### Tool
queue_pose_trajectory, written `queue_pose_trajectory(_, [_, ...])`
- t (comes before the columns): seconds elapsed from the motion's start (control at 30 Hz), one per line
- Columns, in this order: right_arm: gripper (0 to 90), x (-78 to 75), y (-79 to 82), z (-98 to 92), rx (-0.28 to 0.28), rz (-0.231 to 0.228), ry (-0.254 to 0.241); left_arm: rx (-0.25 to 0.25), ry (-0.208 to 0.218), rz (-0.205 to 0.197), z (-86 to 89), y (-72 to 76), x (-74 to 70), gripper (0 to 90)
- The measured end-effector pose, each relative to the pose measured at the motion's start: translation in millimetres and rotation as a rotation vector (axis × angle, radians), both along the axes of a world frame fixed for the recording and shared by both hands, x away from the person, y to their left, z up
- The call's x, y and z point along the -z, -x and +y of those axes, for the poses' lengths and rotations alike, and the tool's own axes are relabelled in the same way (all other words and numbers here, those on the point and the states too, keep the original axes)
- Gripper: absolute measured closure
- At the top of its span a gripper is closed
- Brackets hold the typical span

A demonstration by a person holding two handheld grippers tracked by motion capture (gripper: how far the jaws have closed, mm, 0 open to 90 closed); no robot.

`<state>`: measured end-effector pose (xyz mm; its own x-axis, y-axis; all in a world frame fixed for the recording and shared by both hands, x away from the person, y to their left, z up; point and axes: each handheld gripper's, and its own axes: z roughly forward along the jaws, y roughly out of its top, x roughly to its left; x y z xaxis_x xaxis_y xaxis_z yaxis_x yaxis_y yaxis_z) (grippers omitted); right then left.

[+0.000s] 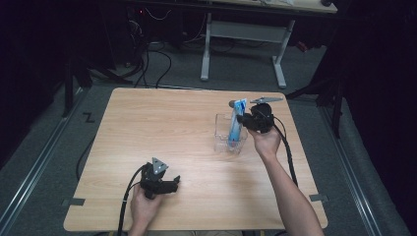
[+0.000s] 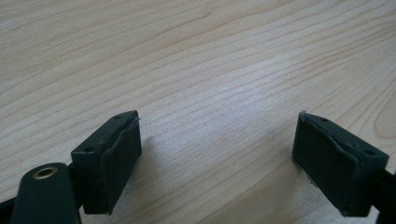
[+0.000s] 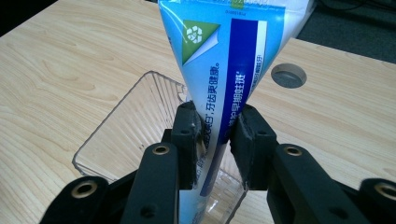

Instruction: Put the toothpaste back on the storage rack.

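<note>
Item: my right gripper clamps toothpaste tube upright in clear container near tabletop's far right edge; left gripper spread, idle; next, I judge, release.

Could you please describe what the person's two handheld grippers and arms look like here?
Both are black. The left gripper has a grey three-cornered plate on top, and so has the right gripper. Each trails a black cable. Their jaws are blocky, with flat dark pads and brass-ringed holes. The forearms show no sleeves.
</note>
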<state>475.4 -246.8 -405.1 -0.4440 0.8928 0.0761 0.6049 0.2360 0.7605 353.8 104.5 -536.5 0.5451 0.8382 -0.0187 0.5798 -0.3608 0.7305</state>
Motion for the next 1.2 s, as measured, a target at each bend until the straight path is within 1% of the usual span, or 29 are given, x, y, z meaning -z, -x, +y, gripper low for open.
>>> queue_pose_trajectory(0.13, [71.7,1.3,-1.2,-1.2,0.005,0.003,-0.003,0.000,0.000,0.000,0.0,0.0,0.0,16.0])
queue_pose_trajectory(0.53, [71.0,1.6,-1.7,-0.5,0.004,-0.001,0.014,0.000,0.000,0.000,0.0,0.0,0.0,16.0])
queue_pose_trajectory(0.67, [66.8,2.8,-0.9,-0.2,0.019,-0.005,0.029,0.000,0.000,0.000,0.0,0.0,0.0,16.0])
queue_pose_trajectory(0.8, [66.8,3.1,0.0,-1.4,0.021,-0.008,0.034,0.000,0.000,0.000,0.0,0.0,0.0,16.0])
queue_pose_trajectory(0.93, [64.7,2.5,1.2,-1.3,0.025,-0.014,0.057,0.000,0.000,0.000,0.0,0.0,0.0,16.0])
queue_pose_trajectory(1.0, [62.7,2.3,1.6,-2.3,0.026,-0.013,0.055,0.000,0.000,0.000,0.0,0.0,0.0,16.0])
queue_pose_trajectory(1.2, [54.8,1.8,2.3,-6.3,0.032,0.000,0.004,0.000,0.000,0.000,0.0,0.0,0.0,16.0])
